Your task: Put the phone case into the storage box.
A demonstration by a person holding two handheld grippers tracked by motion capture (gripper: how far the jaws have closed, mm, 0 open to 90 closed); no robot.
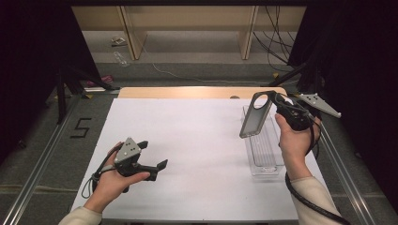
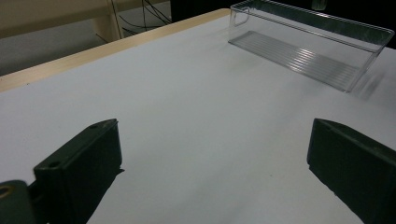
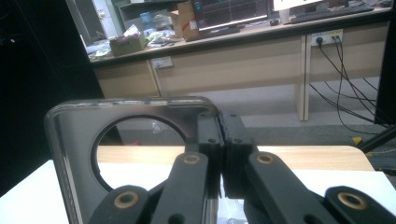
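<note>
My right gripper [image 1: 278, 104] is clamped on the top edge of a dark phone case [image 1: 255, 115], beside its round camera hole, holding it in the air over the far end of the clear plastic bin [image 1: 264, 159] at about two o'clock on the worktop [image 1: 197, 140]. In the right gripper view the case's lower part is cut off. My left gripper [image 1: 152, 159] rests at seven o'clock, jaws spread wide and holding nothing. The bin's far wall sits behind the case.
</note>
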